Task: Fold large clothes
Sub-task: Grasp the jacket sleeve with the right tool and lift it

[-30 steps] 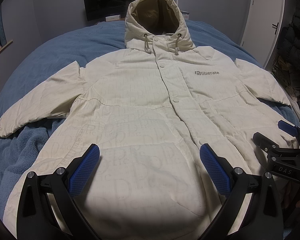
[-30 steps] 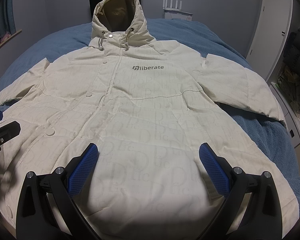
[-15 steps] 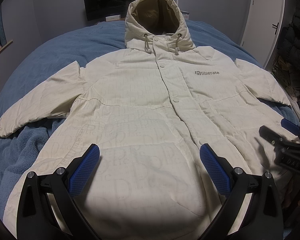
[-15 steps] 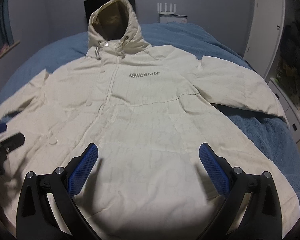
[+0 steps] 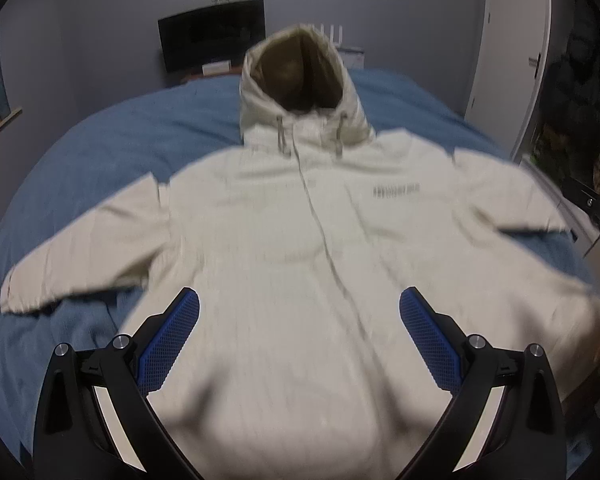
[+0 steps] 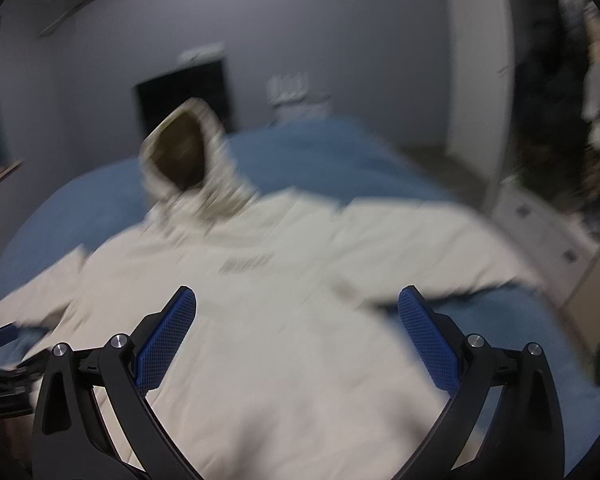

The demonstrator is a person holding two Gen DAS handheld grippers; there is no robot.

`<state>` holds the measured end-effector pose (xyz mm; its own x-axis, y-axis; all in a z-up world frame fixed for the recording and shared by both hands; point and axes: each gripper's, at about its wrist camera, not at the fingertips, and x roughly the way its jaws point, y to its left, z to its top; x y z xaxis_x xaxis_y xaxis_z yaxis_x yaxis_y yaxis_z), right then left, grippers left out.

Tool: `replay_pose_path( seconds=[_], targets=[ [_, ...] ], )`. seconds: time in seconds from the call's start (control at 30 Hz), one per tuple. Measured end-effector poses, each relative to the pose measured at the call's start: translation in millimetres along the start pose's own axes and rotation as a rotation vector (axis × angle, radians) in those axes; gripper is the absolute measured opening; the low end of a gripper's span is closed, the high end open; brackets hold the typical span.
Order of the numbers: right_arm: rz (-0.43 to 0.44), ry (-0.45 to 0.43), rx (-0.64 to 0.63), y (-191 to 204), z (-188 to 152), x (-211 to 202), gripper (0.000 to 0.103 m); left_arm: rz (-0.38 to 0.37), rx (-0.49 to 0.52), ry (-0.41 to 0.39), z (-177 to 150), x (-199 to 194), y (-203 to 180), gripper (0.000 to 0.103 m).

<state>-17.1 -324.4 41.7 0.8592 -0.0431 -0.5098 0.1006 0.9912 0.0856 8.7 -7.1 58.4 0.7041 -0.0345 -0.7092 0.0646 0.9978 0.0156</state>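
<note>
One cream hooded jacket point(image 5: 300, 240) lies front-up and spread flat on one blue bed point(image 5: 112, 140), its two sleeves stretched out to either side and its single hood point(image 5: 296, 76) pointing toward the dark screen point(image 5: 212, 40) on the far wall. Two grippers are in play. The left gripper point(image 5: 299, 336) hangs above the jacket's lower front with its two blue-padded fingers point(image 5: 168, 344) wide apart, holding nothing; the right gripper point(image 6: 298, 338) is likewise spread and empty over the jacket's hem. Compared with half a second ago, both views have pulled up and away from the jacket and turned blurry, and the right view now tilts, showing more wall above the hood.
</note>
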Motion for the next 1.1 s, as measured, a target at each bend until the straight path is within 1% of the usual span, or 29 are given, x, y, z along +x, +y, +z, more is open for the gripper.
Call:
replay_pose_path(
  seconds=[0.03, 0.1, 0.2, 0.27, 0.33, 0.37, 0.43, 0.47, 0.5, 0.6, 0.63, 0.73, 0.8, 0.9, 0.93, 0.97, 1.0, 1.07, 1.1],
  targets=[
    [-0.037, -0.01, -0.006, -3.9, 10.5, -0.3, 0.097, -0.007, -0.001, -0.007, 13.2, -2.5, 0.2, 0.097],
    [-0.066, -0.012, -0.029, -10.8, 27.0, 4.8, 0.097, -0.013, 0.006, -0.012, 35.2, -3.5, -1.7, 0.097],
    [-0.082, -0.008, -0.026, -25.1, 47.9, 17.4, 0.097, -0.048, -0.002, -0.068, 60.8, -3.3, -1.4, 0.097],
    [-0.074, -0.013, -0.005, -39.2, 57.4, 28.4, 0.097, -0.042, -0.001, -0.102, 75.1, 1.5, -1.0, 0.097],
    [-0.044, 0.003, 0.023, -56.5, 65.7, 43.2, 0.097, -0.012, 0.013, -0.102, 87.8, 16.6, -2.9, 0.097],
    [-0.043, 0.027, 0.031, -63.2, 67.7, 55.6, 0.097, -0.011, 0.014, -0.092, 90.8, 23.4, -2.7, 0.097],
    [-0.056, 0.093, 0.047, -78.2, 70.4, 81.7, 0.097, -0.035, -0.008, -0.052, 92.9, 42.0, 1.2, 0.097],
    [-0.067, 0.125, 0.049, -86.9, 69.3, 94.9, 0.097, -0.055, -0.035, -0.024, 89.4, 54.2, 5.5, 0.097],
    [-0.072, 0.157, 0.053, -95.0, 65.7, 107.6, 0.097, -0.059, -0.056, -0.006, 84.4, 63.5, 8.7, 0.097],
    [-0.086, 0.256, 0.113, -115.4, 42.7, 137.9, 0.097, -0.031, -0.102, 0.031, 67.3, 87.0, 19.7, 0.097],
    [-0.091, 0.312, 0.159, -124.8, 30.7, 149.1, 0.097, -0.029, -0.103, 0.038, 61.7, 94.2, 23.2, 0.097],
    [-0.055, 0.439, 0.271, -145.4, 5.0, 176.1, 0.097, 0.003, -0.088, 0.073, 48.2, 111.8, 27.5, 0.097],
    [-0.076, 0.504, 0.348, -160.5, -12.1, 190.9, 0.097, 0.009, -0.084, 0.099, 44.6, 121.2, 29.9, 0.097],
    [-0.084, 0.562, 0.441, -175.5, -24.9, 207.8, 0.096, 0.032, -0.068, 0.099, 43.7, 126.8, 30.1, 0.097],
    [-0.086, 0.572, 0.465, -179.2, -27.7, 211.9, 0.094, 0.039, -0.058, 0.095, 44.3, 128.5, 28.7, 0.097],
    [-0.095, 0.579, 0.48, -182.8, -29.7, 216.1, 0.09, 0.04, -0.051, 0.094, 44.8, 130.2, 27.4, 0.097],
    [-0.109, 0.576, 0.483, -185.1, -30.2, 219.1, 0.086, 0.044, -0.043, 0.092, 44.5, 131.7, 26.4, 0.097],
    [-0.133, 0.557, 0.466, -188.2, -28.5, 222.0, 0.083, 0.05, -0.03, 0.091, 43.7, 134.8, 25.5, 0.097],
    [-0.145, 0.545, 0.459, -190.4, -26.7, 223.7, 0.078, 0.051, -0.025, 0.091, 43.0, 135.7, 25.2, 0.097]
  ],
)
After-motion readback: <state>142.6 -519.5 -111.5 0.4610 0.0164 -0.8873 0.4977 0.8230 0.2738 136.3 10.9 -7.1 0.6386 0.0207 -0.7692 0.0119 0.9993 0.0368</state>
